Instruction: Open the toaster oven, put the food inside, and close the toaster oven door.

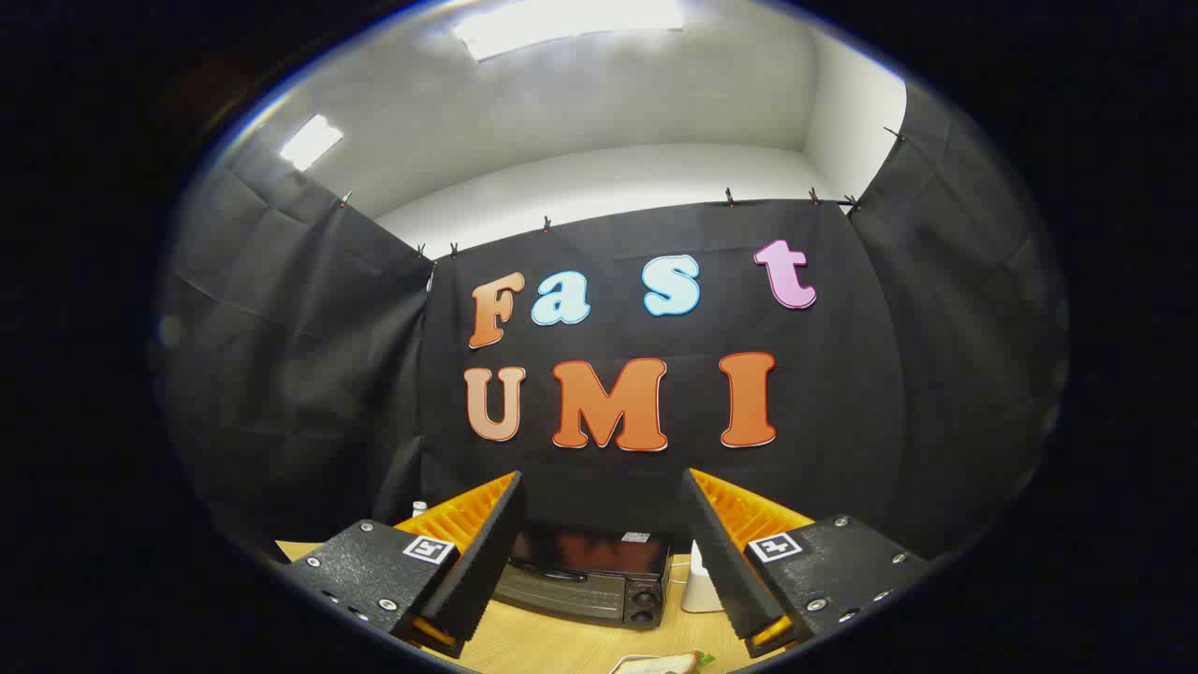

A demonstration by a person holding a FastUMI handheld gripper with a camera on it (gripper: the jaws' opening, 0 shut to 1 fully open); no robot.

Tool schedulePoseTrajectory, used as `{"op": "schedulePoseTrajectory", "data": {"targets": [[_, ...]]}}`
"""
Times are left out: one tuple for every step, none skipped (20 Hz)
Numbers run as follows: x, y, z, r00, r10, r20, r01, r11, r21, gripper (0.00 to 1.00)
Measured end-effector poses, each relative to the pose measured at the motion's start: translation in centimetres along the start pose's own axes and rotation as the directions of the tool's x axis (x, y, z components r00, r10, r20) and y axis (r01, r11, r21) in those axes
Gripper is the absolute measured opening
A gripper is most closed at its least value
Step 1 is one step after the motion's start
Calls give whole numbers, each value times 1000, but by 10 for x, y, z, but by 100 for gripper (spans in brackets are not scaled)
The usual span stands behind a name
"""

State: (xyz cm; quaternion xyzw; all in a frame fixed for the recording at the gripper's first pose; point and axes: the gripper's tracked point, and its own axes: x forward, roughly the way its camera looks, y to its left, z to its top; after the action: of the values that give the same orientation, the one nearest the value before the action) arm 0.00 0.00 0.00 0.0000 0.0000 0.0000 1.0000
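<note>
Toaster oven (588, 576) sits shut on the tabletop (552, 646) beyond the gripper (604, 552), jaws wide open, food (660, 665) nearer.

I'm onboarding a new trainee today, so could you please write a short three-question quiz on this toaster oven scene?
1. True or false: the toaster oven door is shut.
2. Multiple choice: the gripper is A) open, with nothing between its fingers, B) shut on the food, C) shut on the door handle.
3. Short answer: where does the food lie relative to the fingers and the toaster oven?

Key:
1. True.
2. A.
3. On the wooden table, nearer than the toaster oven, low between the fingers and toward the one beside the white object.
</note>
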Motion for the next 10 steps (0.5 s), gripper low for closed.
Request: {"op": "schedulePoseTrajectory", "data": {"targets": [[1,1,0,1000,2,-3,-2,1000,0,98],[1,2,0,1000,3,-5,-3,1000,0,98],[0,3,0,1000,6,-3,-6,1000,-1,98],[0,4,0,1000,6,0,-6,1000,-2,98],[2,5,-1,1000,6,1,-6,1000,-2,98],[2,7,-2,1000,7,0,-7,1000,-2,98],[3,8,-4,1000,10,-3,-10,1000,-3,98],[3,10,-4,1000,14,-5,-14,1000,-4,98],[4,12,-6,1000,15,-8,-15,1000,-4,98],[4,13,-7,1000,16,-9,-16,1000,-1,98]]}}
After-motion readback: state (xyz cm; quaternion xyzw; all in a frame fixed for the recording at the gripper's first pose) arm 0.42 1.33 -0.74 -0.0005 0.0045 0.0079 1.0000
